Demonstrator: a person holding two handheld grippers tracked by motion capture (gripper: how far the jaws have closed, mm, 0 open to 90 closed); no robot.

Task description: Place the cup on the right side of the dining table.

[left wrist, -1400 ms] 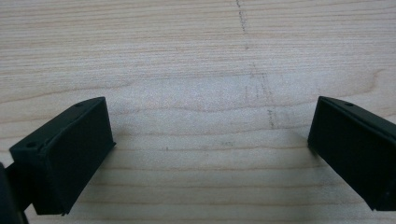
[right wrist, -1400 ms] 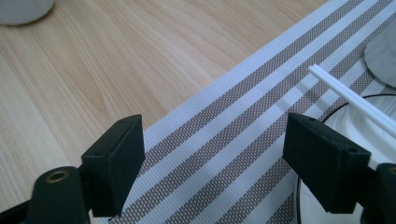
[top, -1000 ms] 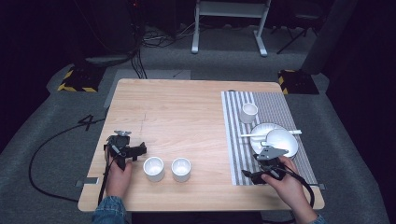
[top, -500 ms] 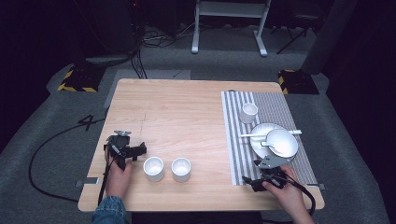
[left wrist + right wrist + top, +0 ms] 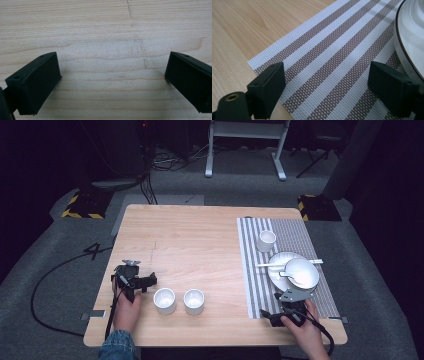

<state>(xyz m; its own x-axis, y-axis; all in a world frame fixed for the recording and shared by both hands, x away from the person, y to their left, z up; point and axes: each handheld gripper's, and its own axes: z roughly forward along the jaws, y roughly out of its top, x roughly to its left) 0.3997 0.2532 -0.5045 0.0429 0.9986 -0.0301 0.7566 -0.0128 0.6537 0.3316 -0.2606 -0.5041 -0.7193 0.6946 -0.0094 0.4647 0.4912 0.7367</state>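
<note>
The right tongs (image 5: pixel 272 316), wide open and empty, have drawn back toward six o'clock off the bowl (image 5: pixel 301 272) on its plate (image 5: pixel 278 270). The left tongs (image 5: pixel 148 281) stay open, empty, beside two cups (image 5: pixel 164 300).

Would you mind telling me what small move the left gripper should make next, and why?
Probably ease the left gripper right toward the nearer white cup: its jaws stand wide open over bare table, holding nothing, and that cup sits just beside it.
</note>
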